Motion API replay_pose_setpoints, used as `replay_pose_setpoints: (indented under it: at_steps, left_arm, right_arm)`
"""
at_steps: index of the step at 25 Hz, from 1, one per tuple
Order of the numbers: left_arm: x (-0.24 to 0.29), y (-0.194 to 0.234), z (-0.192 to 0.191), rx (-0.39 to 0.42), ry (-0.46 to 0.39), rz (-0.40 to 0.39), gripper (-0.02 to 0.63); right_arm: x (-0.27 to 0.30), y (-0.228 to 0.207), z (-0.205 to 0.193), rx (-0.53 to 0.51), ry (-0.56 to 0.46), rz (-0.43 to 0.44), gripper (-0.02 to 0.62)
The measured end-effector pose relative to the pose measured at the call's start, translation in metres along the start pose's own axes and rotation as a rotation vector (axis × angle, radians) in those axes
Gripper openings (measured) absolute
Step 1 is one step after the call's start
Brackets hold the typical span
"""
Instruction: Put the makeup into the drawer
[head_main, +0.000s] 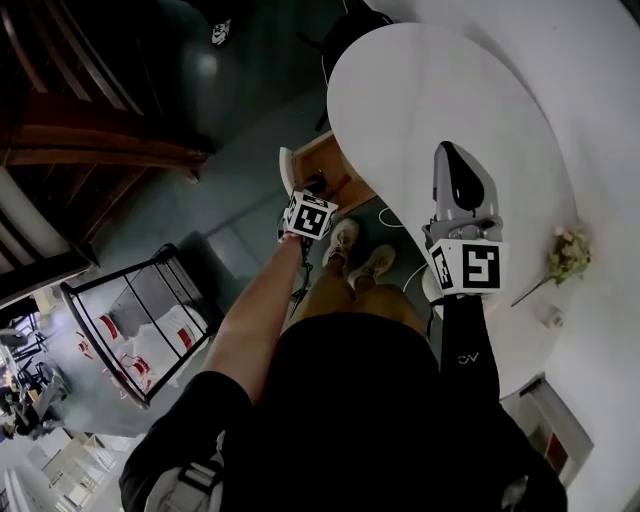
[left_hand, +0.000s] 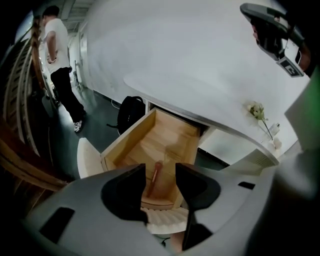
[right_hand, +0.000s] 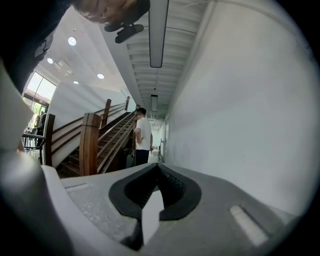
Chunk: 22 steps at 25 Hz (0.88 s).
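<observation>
While the white curved surface fills the upper right of the head view, the wooden drawer beneath its edge stands pulled out, its pale board floor open to the room. The left hand-held gripper hangs over that drawer, angled steeply down, jaws released and spread apart with nothing pressed between the pads. The right hand-held gripper is held level above the surface, aimed along the wall toward a staircase, its jaws clenched together on nothing. Seen through the gap of the left jaws, the makeup, a slim pinkish-brown stick, lies on the drawer floor near the front wall, apart from both pads. By the look of it, the stick is already delivered, and the placing itself appears done. A flower sprig and a small pale item beside it sit at the surface's far side; whether that item is more makeup is too small to tell. What seems left is drawing the left gripper clear and, if wanted, pushing the drawer shut.
</observation>
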<state>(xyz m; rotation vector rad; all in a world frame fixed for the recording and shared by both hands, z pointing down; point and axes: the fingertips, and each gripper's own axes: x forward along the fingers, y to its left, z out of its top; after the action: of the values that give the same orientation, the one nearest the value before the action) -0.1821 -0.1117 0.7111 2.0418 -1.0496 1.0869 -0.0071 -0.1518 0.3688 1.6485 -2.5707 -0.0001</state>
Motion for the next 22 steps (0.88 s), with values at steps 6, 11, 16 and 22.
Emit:
replay_pose_setpoints:
  at_steps: [6,11,16,22]
  left_arm:
    - [-0.012,0.005,0.019,0.038,-0.049,0.019,0.187]
    - [-0.069,-0.007,0.119,0.146,-0.316,0.058,0.187]
    - [-0.152,-0.043,0.223,0.266,-0.597,0.022,0.187]
    - [-0.253,-0.080,0.302,0.364,-0.901,0.048,0.187]
  right_arm:
    - [0.001,-0.003,0.001,-0.002,0.000,-0.013,0.005]
    - [-0.004,-0.013,0.005,-0.008,-0.010,-0.045,0.005]
    - [-0.013,-0.029,0.023,-0.024,-0.047,-0.091,0.005]
    - [-0.029,-0.049,0.042,-0.038,-0.086,-0.154,0.005]
